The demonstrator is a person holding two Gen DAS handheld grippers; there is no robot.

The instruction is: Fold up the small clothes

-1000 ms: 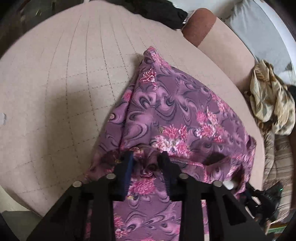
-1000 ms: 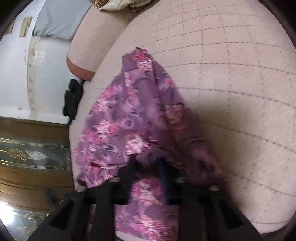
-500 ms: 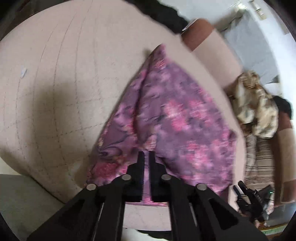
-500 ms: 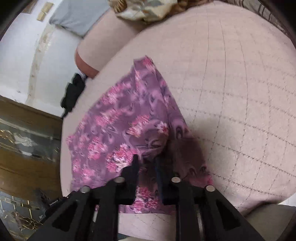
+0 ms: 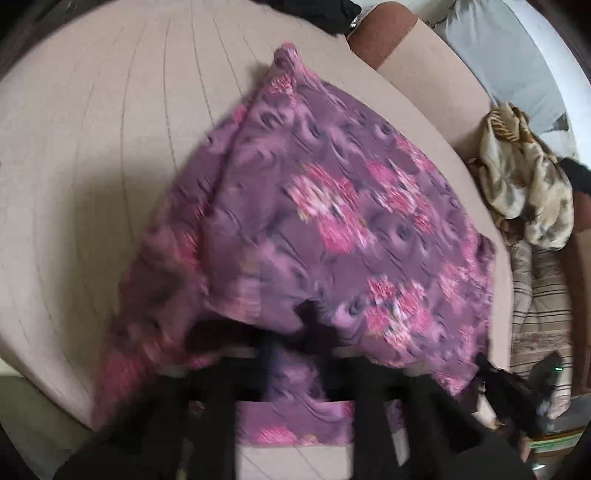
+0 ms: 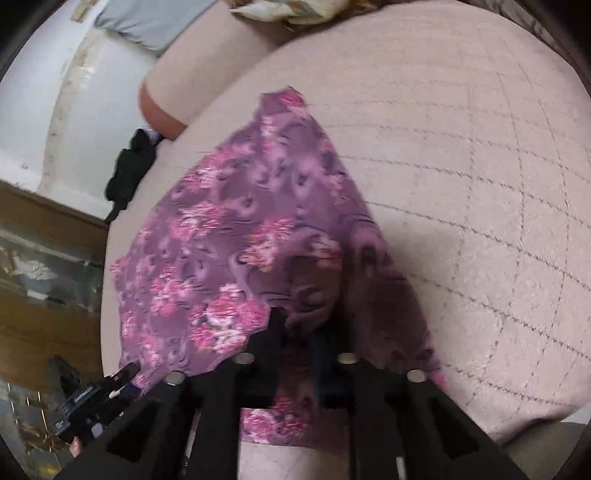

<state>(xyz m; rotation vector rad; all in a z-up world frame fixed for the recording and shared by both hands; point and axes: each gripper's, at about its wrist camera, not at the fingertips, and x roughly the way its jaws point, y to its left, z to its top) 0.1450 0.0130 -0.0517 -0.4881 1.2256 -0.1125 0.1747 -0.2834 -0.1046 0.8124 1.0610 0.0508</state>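
Observation:
A purple cloth with pink flowers (image 5: 332,221) lies on the beige quilted cushion (image 5: 92,147); it also shows in the right wrist view (image 6: 240,240). My left gripper (image 5: 291,332) is partly under a lifted fold of the cloth's near edge, and its fingers look spread with cloth draped over the tips. My right gripper (image 6: 299,332) holds the opposite near corner, its fingers set apart with bunched cloth between them. Both views are blurred by motion.
A crumpled tan patterned cloth (image 5: 524,177) lies at the right on the sofa. A black garment (image 5: 325,14) lies at the far edge. A grey pillow (image 6: 147,22) and a wooden cabinet (image 6: 44,258) are at the left of the right wrist view.
Both grippers were shut on the near edge half a second ago; now their fingers stand wider apart. The near edge has been carried forward over the cloth, making a fold.

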